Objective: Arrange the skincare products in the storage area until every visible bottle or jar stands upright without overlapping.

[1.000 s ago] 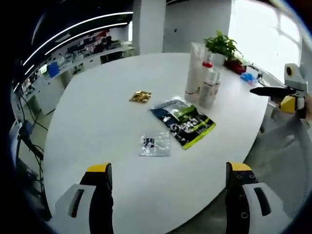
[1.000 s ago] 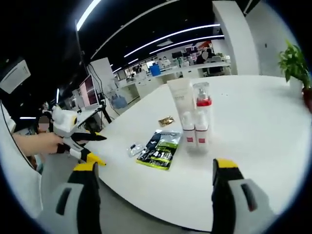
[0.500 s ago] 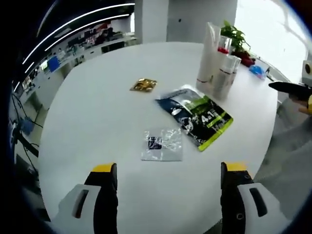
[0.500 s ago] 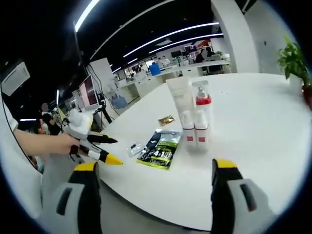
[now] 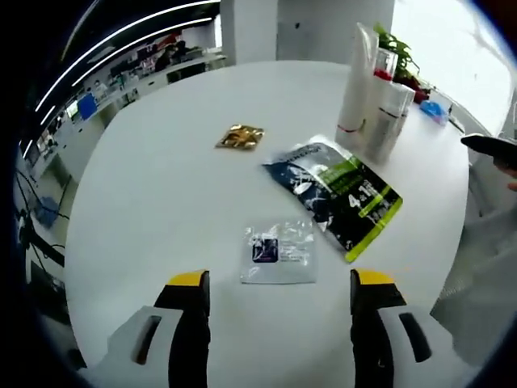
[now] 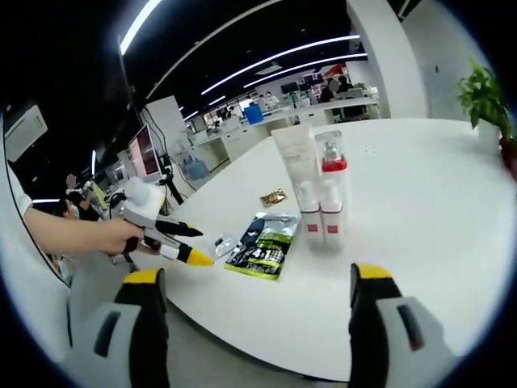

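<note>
Left gripper (image 5: 275, 283) low in frame, jaws apart, empty. Just beyond: clear sachet (image 5: 279, 251) at centre, dark-green pouch (image 5: 346, 196) right of centre, gold packet (image 5: 239, 137) further up. Skincare bottles (image 5: 373, 97) upright, clustered upper right on white table (image 5: 161, 186). Right gripper (image 6: 252, 279) jaws apart, empty.

Bare counter (image 5: 153, 186) lies open at frame left; a clear sachet (image 5: 279, 252) and green pouch (image 5: 343, 194) block the center.

The left gripper view looks steeply down on the bench (image 5: 161, 162) from close above its near edge. The right gripper view looks level across it from farther off. Both take in the upright bottles (image 5: 380, 105) (image 6: 319, 202).
</note>
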Demonstrator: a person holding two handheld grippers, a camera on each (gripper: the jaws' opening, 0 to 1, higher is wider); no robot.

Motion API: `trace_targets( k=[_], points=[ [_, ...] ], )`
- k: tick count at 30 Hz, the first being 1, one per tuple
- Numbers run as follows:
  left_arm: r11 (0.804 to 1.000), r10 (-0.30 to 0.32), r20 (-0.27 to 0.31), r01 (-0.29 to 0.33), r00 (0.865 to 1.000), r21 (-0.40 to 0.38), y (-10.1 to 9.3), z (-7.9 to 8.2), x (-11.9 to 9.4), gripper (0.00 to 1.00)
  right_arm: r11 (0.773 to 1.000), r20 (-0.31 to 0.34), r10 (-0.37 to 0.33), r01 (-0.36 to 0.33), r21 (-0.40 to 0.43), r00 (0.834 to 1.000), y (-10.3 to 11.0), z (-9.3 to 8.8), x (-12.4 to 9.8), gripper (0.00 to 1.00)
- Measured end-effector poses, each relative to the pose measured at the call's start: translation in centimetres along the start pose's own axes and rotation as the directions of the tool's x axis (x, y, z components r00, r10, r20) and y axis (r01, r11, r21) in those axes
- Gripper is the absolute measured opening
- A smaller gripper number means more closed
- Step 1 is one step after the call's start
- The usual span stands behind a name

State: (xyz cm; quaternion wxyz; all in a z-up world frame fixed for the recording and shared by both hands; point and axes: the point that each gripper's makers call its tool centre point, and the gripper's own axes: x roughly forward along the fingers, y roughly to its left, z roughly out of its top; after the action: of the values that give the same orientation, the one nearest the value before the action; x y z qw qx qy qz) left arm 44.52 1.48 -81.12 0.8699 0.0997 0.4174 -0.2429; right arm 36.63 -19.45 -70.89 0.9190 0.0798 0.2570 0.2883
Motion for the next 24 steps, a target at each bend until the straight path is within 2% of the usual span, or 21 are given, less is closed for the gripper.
trace_targets(
  k=[4, 11, 15, 24],
  points=[
    [1.0, 0.0, -0.018, 0.0, 1.0, -0.003, -0.2, 0.1, 0.4, 0.58, 1.0, 0.0, -0.001, 0.001, 0.002, 1.0, -0.1, 0.0, 0.0, 0.95],
    [1.0, 0.005, -0.031, -0.005, 0.999, -0.01, -0.4, 0.5, 1.0, 0.52, 1.0, -0.001, -0.005, 0.005, 0.01, 1.0, -0.2, 0.0, 0.0, 0.94],
    [1.0, 0.011, -0.046, -0.011, 0.999, -0.007, -0.3, 0.4, 1.4, 0.53, 1.0, 0.0, -0.008, 0.008, 0.014, 1.0, -0.3, 0.0, 0.0, 0.94],
    [1.0, 0.015, -0.062, -0.015, 0.998, -0.003, -0.3, 0.3, 1.8, 0.46, 1.0, -0.007, -0.008, 0.008, 0.016, 1.0, -0.3, -0.2, 0.0, 0.94]
  ],
)
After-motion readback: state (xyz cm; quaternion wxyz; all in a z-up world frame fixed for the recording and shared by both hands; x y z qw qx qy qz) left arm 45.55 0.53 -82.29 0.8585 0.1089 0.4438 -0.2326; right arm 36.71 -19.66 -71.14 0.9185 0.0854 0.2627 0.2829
